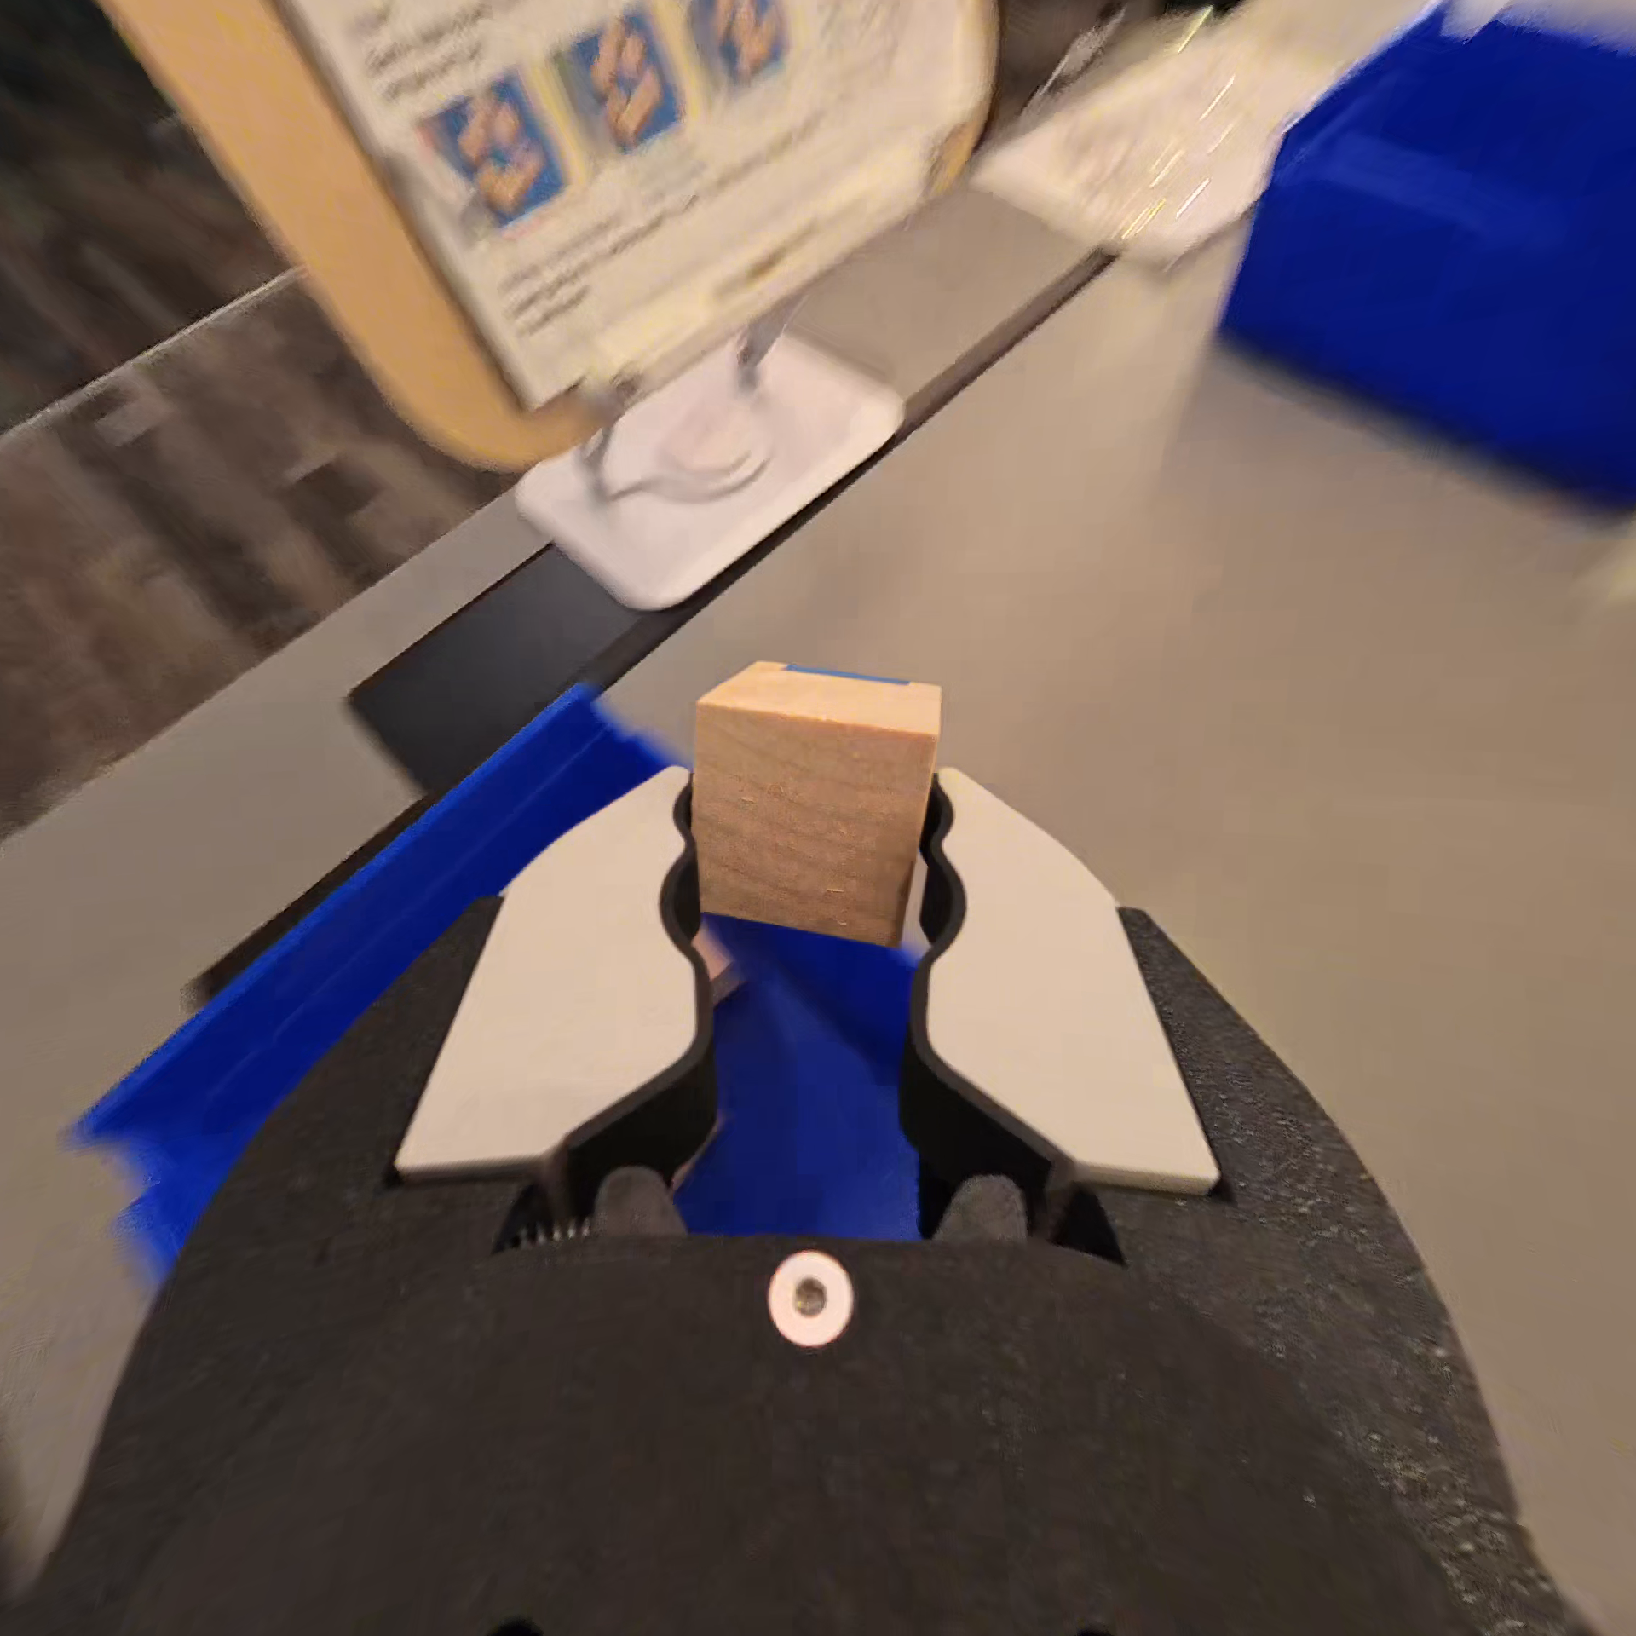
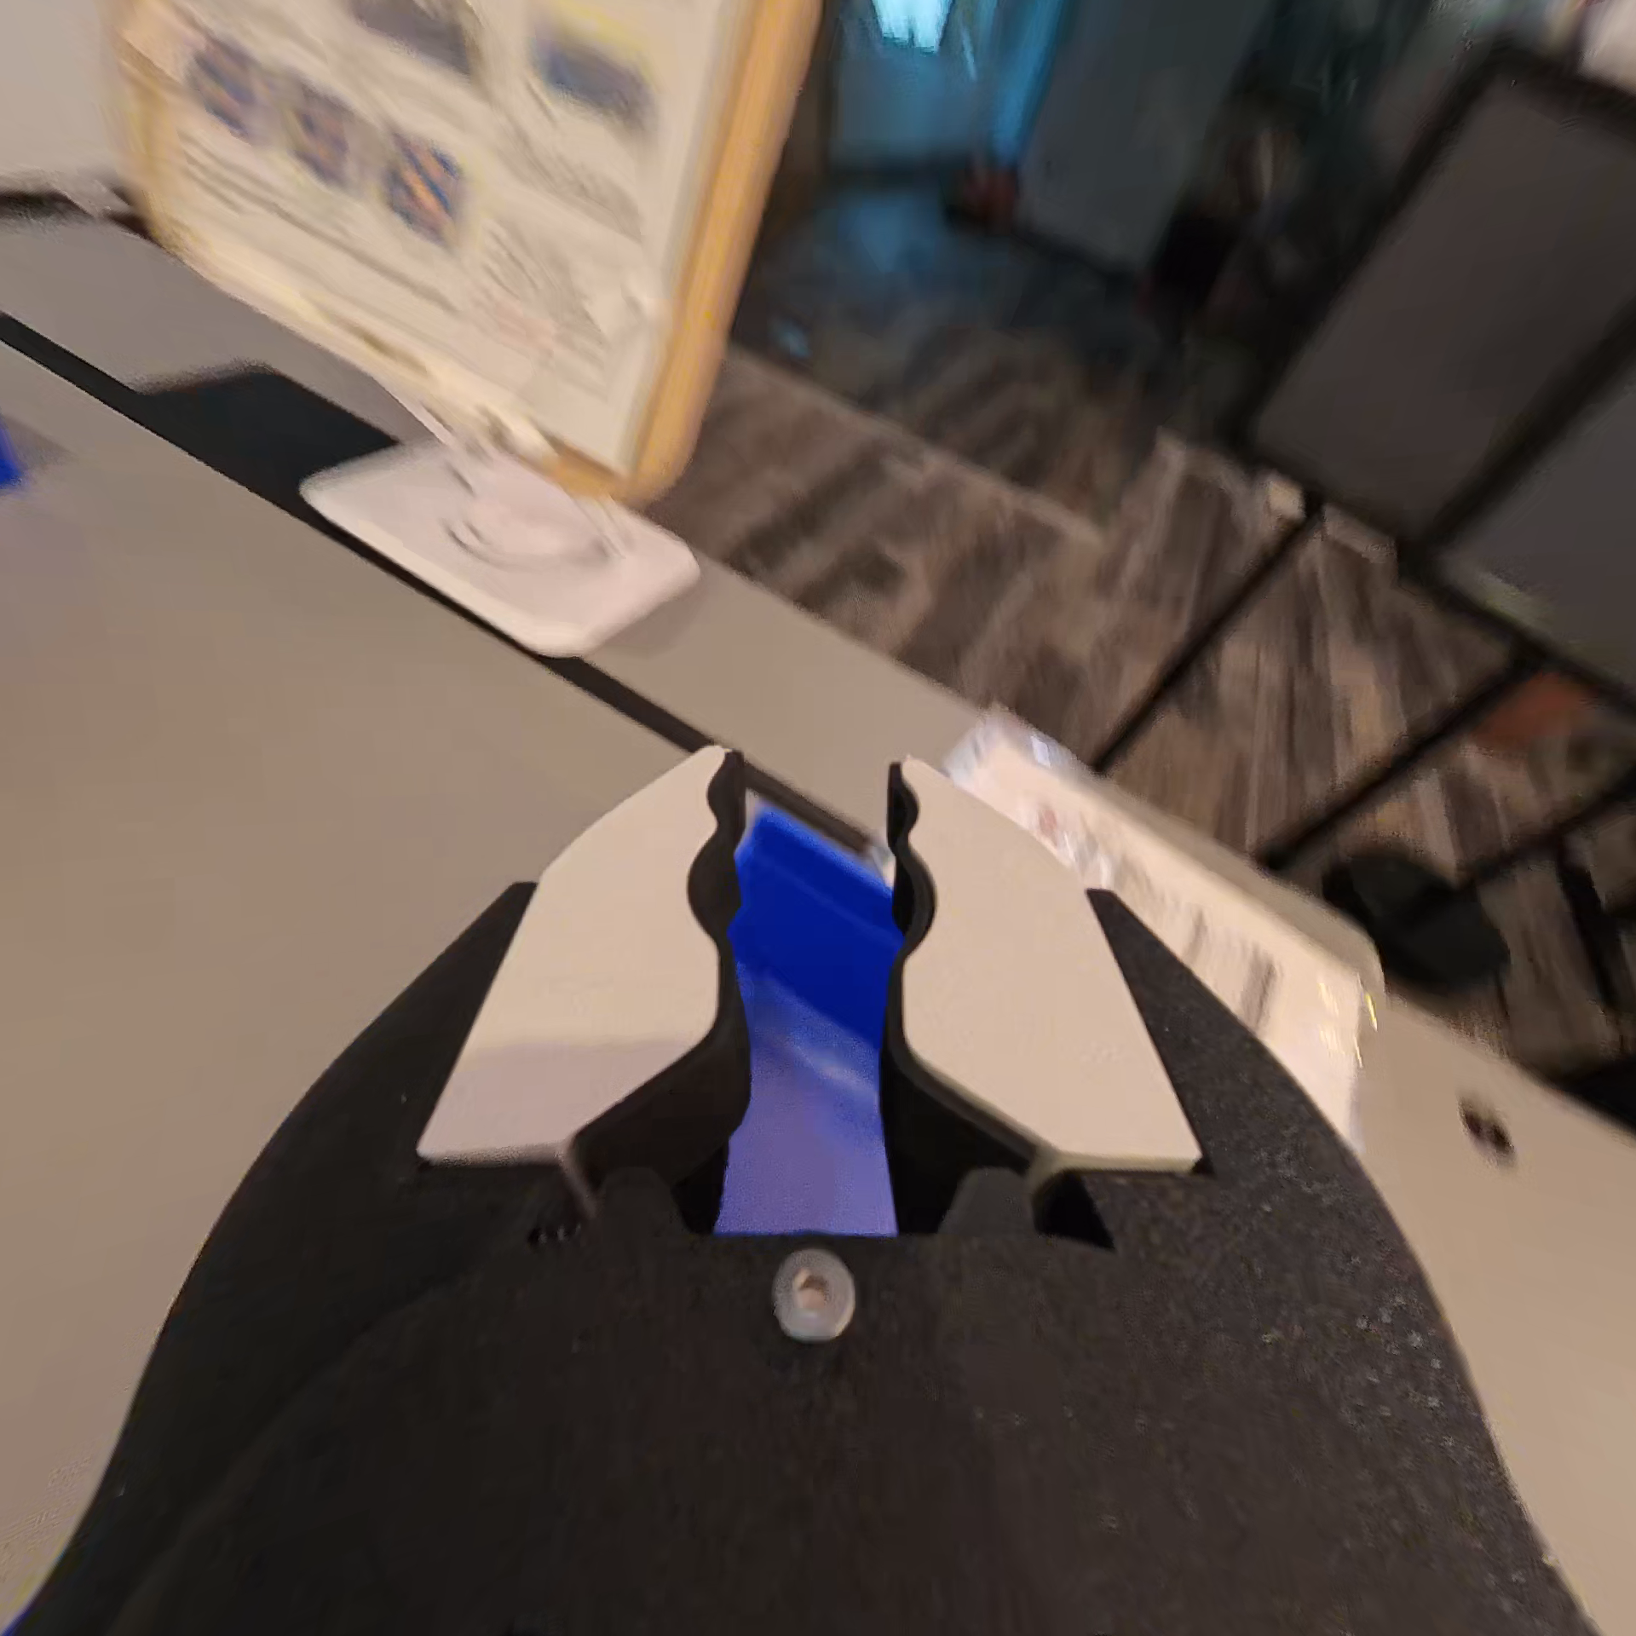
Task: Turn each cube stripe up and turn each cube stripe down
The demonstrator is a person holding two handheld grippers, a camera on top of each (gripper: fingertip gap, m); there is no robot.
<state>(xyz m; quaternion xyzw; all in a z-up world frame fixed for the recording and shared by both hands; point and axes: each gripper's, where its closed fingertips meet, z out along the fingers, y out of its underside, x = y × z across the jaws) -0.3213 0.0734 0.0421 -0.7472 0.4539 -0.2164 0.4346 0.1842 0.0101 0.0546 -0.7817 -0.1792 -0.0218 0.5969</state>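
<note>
- Your left gripper (image 1: 810, 810) has its jaws clamped on a wooden cube (image 1: 810, 806), gripping it by two opposite sides near the tips, at the centre of the left wrist view.
- The cube is lifted clear of the worktop; a thin blue stripe (image 1: 845, 673) shows along its top far edge.
- Directly beneath the cube and the jaws sits a blue bin (image 1: 372, 965), running toward the lower left of the frame; its contents are too blurred to tell.
- Your right gripper (image 2: 814, 779) has its jaws narrowly parted, with nothing between them.
- Through that gap you see a blue bin (image 2: 810, 929) below, at the centre of the right wrist view.
- The grey worktop (image 1: 1151, 797) carries both bins.
- A wood-framed instruction card (image 1: 549, 177) on a white stand base (image 1: 708, 478) sits at the upper left of the left wrist view.
- Another blue bin (image 1: 1452, 266) fills the upper right.
- A clear packet (image 2: 1151, 894) lies at the worktop's edge, right of centre in the right wrist view.
</note>
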